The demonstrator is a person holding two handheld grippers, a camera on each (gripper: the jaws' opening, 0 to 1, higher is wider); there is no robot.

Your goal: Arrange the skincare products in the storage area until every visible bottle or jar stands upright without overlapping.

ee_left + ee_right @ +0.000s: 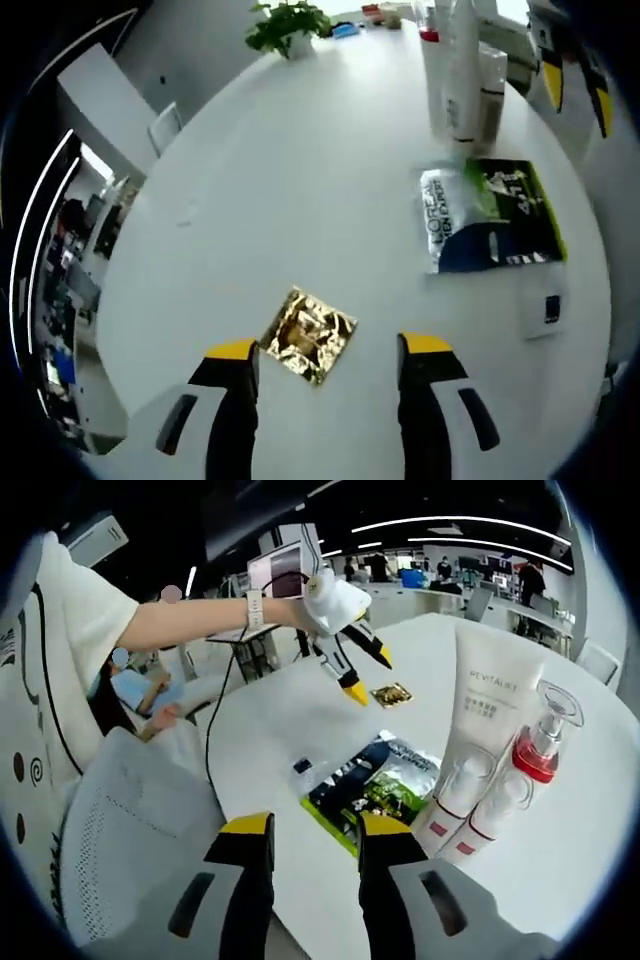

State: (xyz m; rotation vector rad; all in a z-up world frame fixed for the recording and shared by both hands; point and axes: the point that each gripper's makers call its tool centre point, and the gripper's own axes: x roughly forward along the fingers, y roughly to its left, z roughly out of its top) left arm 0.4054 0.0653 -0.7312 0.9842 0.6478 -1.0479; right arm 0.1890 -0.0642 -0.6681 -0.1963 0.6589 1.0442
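Standing upright at the right of the right gripper view, the skincare bottles (490, 780) cluster close: a tall white tube (490, 700), a red-collared pump bottle (540, 745) and two smaller white bottles in front, seemingly touching, though the fisheye makes that hard to judge. Left of them a dark sachet (375, 780) lies flat on the white table (560, 880). The right gripper (305, 835) hovers low in frame, jaws spread and empty. The left gripper (330, 350) hangs at the bottom of its view, likewise spread, over a gold foil square (308, 335). Reaching into that tight cluster risks toppling a neighbouring bottle.
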